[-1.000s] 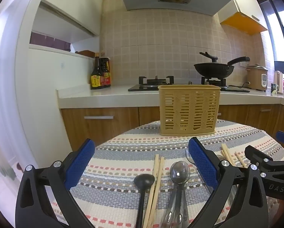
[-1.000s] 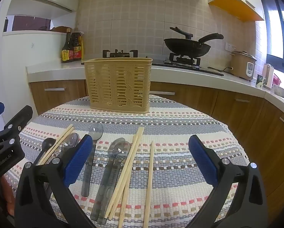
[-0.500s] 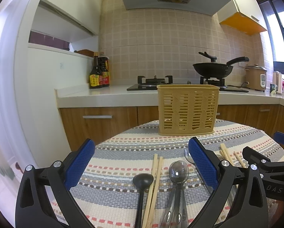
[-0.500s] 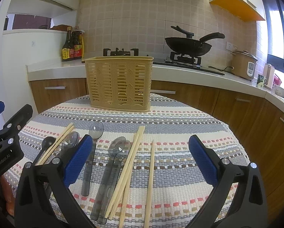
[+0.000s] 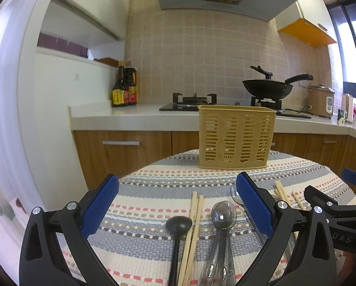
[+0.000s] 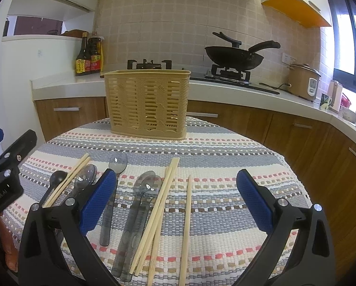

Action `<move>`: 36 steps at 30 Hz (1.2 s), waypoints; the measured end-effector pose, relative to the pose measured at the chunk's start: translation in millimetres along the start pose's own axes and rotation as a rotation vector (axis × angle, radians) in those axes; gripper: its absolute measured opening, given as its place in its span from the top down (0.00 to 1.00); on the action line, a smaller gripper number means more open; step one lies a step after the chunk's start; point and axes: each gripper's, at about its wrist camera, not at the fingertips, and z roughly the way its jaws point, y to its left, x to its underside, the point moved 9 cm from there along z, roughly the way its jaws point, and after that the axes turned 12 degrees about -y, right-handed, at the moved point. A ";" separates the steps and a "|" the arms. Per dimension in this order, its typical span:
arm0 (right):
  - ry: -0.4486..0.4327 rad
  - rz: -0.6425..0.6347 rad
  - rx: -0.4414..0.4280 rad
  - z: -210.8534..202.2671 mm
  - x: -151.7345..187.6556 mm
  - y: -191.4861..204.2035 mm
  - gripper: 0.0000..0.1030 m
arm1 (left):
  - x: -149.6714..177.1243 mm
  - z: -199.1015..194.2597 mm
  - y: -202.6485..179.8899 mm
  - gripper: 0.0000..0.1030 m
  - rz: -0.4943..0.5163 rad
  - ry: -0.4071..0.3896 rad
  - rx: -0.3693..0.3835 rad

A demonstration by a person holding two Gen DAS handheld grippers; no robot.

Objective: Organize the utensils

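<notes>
A tan slotted utensil basket stands at the far side of a round table with a striped cloth. Clear grey spoons, a black spoon and wooden chopsticks lie flat on the cloth near me. My left gripper hovers open above the black spoon, a chopstick pair and stacked clear spoons. Over the middle spoons and chopsticks my right gripper is held open. Nothing is gripped.
Behind the table runs a white counter with wooden cabinets, sauce bottles, a gas hob, a black wok and a rice cooker. A white wall stands at the left. The table edge drops off at right.
Both grippers have tilted or risen slightly, so the basket and counter sit a little lower in each view. The utensils have not moved.
</notes>
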 end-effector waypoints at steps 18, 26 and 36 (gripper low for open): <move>0.441 0.001 -0.071 27.8 7.0 -19.0 0.48 | 76.6 60.0 40.6 0.43 -0.102 0.796 0.411; 0.635 0.116 -0.202 36.8 28.7 -11.6 0.64 | 115.4 63.2 19.3 0.67 -0.059 0.941 0.444; 0.835 0.174 -0.192 51.9 57.2 -22.1 0.72 | 115.0 71.7 37.8 0.95 -0.088 0.969 0.427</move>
